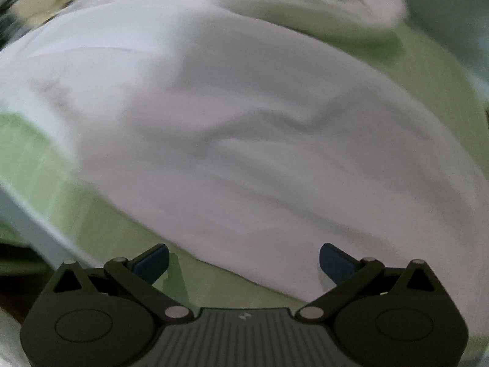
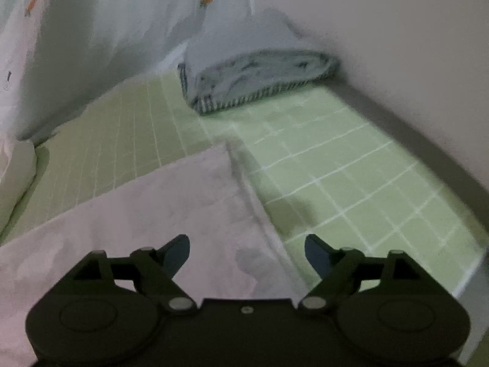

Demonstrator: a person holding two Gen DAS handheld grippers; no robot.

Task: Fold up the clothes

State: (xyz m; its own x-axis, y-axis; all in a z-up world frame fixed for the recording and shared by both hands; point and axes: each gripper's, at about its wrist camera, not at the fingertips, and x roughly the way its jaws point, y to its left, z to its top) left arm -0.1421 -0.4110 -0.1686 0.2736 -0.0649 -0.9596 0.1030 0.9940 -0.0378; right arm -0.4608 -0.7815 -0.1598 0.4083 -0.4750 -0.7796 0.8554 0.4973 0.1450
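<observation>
**White garment spread on the green sheet, both grippers empty**

The white garment (image 1: 244, 128) lay rumpled across the green checked sheet (image 2: 351, 165), filling most of the left wrist view; its straight edge and one corner showed in the right wrist view. The left gripper (image 1: 244, 264) hovered over the garment's near edge, jaws wide and holding nothing. The right gripper (image 2: 247, 255) sat above the garment's corner, jaws likewise wide and empty. Farther off, a folded grey blanket (image 2: 259, 73) rested against the wall (image 2: 397, 46), beside a pale patterned cloth (image 2: 107, 46).
</observation>
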